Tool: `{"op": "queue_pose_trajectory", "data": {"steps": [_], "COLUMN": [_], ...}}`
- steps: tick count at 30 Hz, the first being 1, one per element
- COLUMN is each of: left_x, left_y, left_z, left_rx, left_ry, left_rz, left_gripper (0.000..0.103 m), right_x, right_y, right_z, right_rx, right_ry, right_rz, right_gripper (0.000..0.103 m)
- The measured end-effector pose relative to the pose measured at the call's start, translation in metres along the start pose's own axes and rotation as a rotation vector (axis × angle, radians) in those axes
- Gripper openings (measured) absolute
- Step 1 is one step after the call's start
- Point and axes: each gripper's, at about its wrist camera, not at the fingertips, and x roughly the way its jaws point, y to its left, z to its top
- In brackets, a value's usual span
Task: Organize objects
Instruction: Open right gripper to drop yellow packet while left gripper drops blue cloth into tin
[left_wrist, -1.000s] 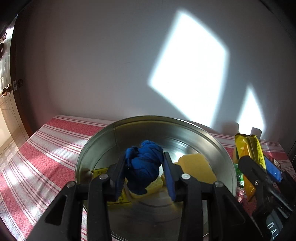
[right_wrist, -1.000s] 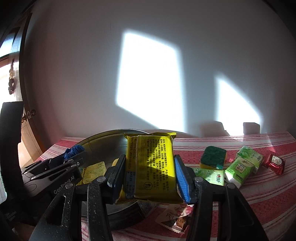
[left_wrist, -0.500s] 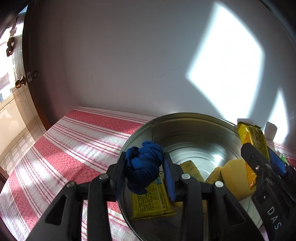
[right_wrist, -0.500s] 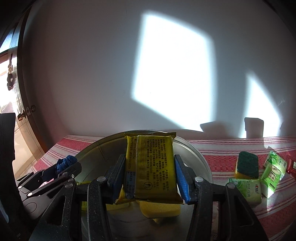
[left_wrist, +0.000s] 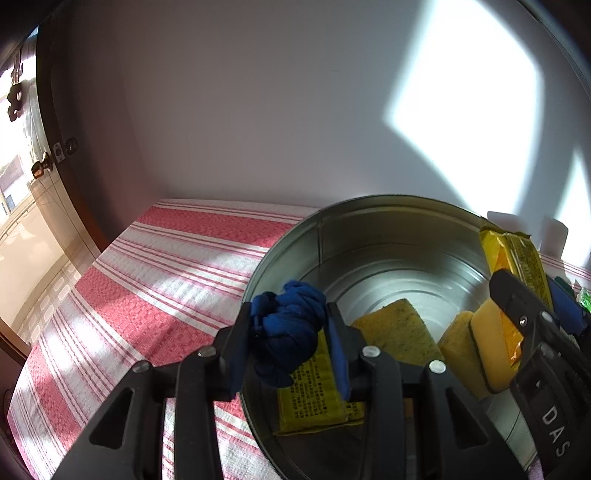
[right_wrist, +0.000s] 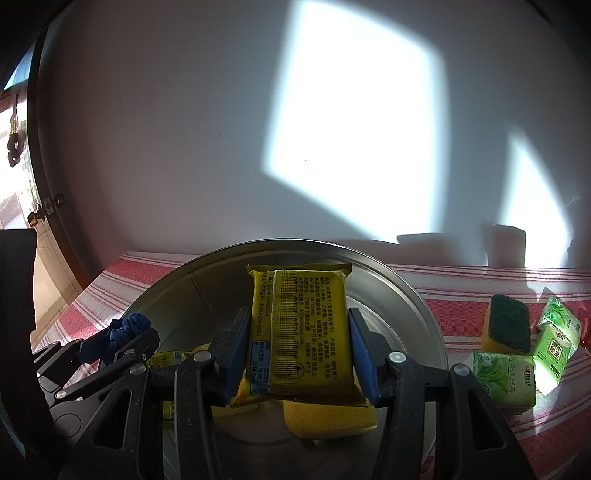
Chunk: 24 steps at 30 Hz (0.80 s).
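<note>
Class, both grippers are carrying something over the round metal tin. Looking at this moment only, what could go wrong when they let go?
1. The left gripper holds the blue cloth bundle right above the metal tin's near rim; released here, it might fall on the striped tablecloth.
2. The right gripper and its yellow packet hang close beside the left one, so they could collide.
3. The packet may land tilted on the sponges.

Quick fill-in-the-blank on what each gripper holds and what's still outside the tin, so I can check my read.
1. The left gripper is shut on a ____ cloth.
2. The right gripper holds a ____ packet over the tin.
3. The sponge on the tablecloth has a dark ____ top.

Missing words: blue; yellow; green
</note>
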Motion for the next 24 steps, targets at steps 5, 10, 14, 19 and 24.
{"op": "queue_pose_trajectory", "data": {"steps": [5,10,14,19,24], "left_x": [0.001,0.001,-0.006,-0.028,-0.029], "left_y": [0.000,0.001,-0.005,-0.005,0.003], "left_z": [0.000,0.001,0.001,0.003,0.005], "left_rx": [-0.002,-0.015,0.000,-0.006,-0.064], "left_ry": [0.000,-0.002,-0.026,-0.151,-0.158], "left_rz": [-0.004,-0.021,-0.060,0.017,0.001], "left_gripper": [0.037,0.046,0.073,0.098,0.098], "right_x": [0.007,0.013,0.011,-0.002,-0.012], "right_y": [0.003,0.001,-0.003,-0.011,-0.019], "right_z": [0.002,0.003,0.001,-0.002,-0.004], "right_rx": [-0.011,-0.002,0.004,0.051,0.082], "right_ry": [0.016,0.022,-0.006,-0.082,-0.136], "right_rz": [0.001,0.032,0.073,0.108,0.103], "right_gripper": [0.053,0.054,0.062,0.072,0.072]}}
